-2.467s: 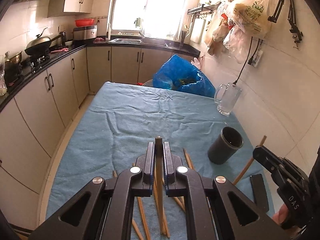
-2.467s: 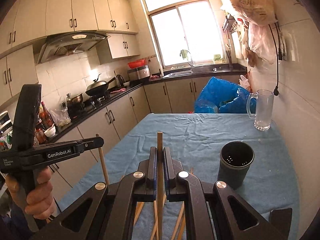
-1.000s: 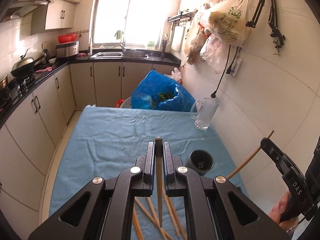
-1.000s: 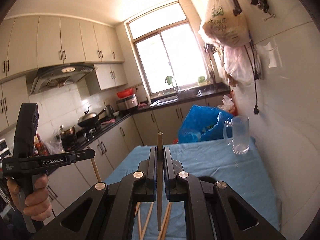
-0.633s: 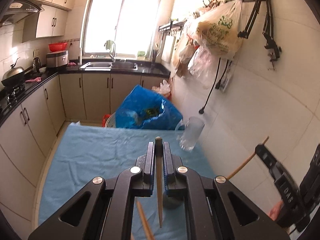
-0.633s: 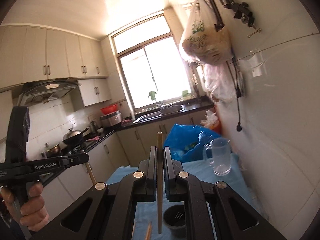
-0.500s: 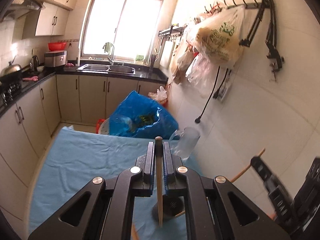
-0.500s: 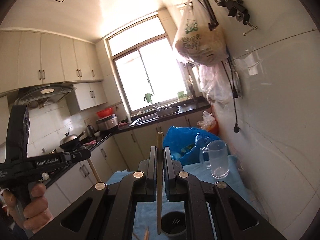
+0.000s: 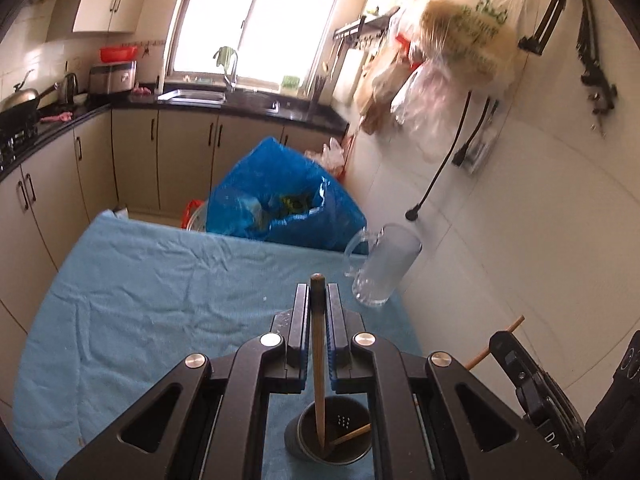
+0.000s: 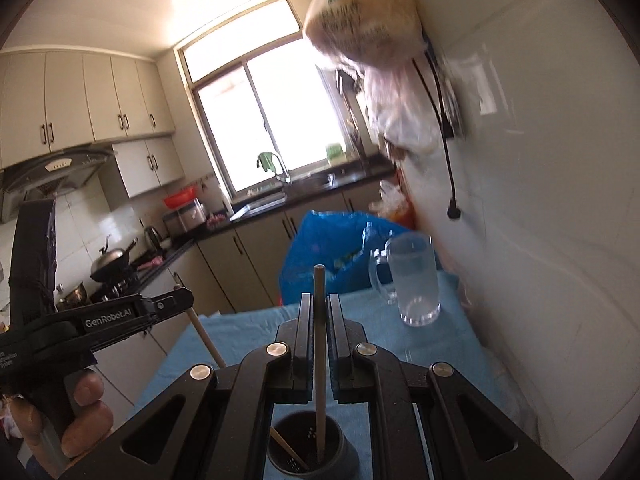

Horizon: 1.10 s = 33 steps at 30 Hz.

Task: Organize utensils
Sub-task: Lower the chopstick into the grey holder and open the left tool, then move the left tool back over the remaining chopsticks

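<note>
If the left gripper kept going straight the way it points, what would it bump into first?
Probably the glass mug on the blue tablecloth, just ahead of the left gripper; depth is hard to judge. Its chopstick already dips into the dark holder.

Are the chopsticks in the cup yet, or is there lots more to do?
Almost. Each gripper is shut on one chopstick, left and right, and both chopstick tips already reach down inside the dark cup. Neither is let go yet. Whether more chopsticks wait on the blue cloth is out of view.
</note>
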Each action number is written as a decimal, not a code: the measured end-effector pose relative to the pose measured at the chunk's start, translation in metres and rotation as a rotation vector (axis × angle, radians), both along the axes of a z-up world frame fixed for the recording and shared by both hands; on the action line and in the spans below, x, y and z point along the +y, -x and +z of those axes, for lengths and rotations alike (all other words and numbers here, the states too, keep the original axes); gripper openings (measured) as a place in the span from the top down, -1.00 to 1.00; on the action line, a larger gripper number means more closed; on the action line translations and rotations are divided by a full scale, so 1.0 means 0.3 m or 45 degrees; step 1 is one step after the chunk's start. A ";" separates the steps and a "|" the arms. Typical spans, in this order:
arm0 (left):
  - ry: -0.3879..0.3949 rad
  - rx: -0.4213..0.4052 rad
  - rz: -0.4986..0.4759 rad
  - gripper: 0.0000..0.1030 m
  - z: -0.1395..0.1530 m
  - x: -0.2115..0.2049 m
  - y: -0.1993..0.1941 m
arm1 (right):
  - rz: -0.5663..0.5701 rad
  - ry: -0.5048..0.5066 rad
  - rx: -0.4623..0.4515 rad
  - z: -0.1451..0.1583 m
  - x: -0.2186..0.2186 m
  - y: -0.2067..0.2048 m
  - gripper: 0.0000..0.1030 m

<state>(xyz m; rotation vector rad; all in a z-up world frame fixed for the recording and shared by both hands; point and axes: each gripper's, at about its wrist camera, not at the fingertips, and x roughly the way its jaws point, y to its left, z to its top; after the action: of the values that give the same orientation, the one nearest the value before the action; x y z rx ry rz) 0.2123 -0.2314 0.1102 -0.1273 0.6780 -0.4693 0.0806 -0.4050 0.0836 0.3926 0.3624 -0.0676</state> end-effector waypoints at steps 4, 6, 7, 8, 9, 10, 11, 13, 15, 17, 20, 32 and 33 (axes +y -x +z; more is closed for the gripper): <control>-0.022 0.021 -0.013 0.87 -0.033 -0.014 -0.002 | 0.013 0.000 0.029 -0.032 0.002 -0.014 0.88; -0.039 0.037 -0.022 0.87 -0.045 -0.023 -0.005 | 0.023 0.004 0.048 -0.044 0.009 -0.020 0.87; -0.039 0.045 -0.022 0.87 -0.052 -0.020 -0.006 | 0.026 0.001 0.057 -0.051 0.014 -0.019 0.86; -0.040 0.053 -0.023 0.87 -0.054 -0.018 -0.005 | 0.031 -0.006 0.064 -0.054 0.013 -0.021 0.86; -0.043 0.060 -0.023 0.87 -0.059 -0.016 -0.004 | 0.040 -0.011 0.068 -0.055 0.012 -0.023 0.84; -0.045 0.066 -0.024 0.86 -0.063 -0.013 -0.002 | 0.049 -0.014 0.071 -0.054 0.012 -0.020 0.84; -0.044 0.075 -0.030 0.82 -0.066 -0.010 0.000 | 0.049 -0.015 0.065 -0.051 0.010 -0.014 0.82; -0.048 0.087 -0.038 0.64 -0.066 -0.004 0.007 | 0.034 -0.009 0.059 -0.041 0.006 -0.006 0.64; -0.038 0.083 -0.028 0.35 -0.057 0.011 0.022 | 0.031 -0.006 0.040 -0.026 0.005 0.016 0.40; -0.034 0.058 -0.018 0.23 -0.039 0.030 0.045 | 0.002 0.005 0.015 -0.009 0.000 0.051 0.13; -0.032 0.035 -0.007 0.06 -0.016 0.071 0.083 | -0.035 0.003 0.002 0.004 -0.005 0.098 -0.19; -0.120 -0.041 0.190 -0.52 -0.009 0.439 0.286 | -0.009 0.169 0.019 -0.001 0.141 0.252 -0.95; -0.130 -0.029 0.208 -0.53 -0.025 0.475 0.298 | 0.027 0.171 0.029 -0.007 0.168 0.251 -0.95</control>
<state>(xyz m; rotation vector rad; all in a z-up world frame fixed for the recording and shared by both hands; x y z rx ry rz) 0.1229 -0.0888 0.1029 -0.0802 0.6622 -0.2783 0.0053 -0.3546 0.0815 0.2553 0.3821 -0.0756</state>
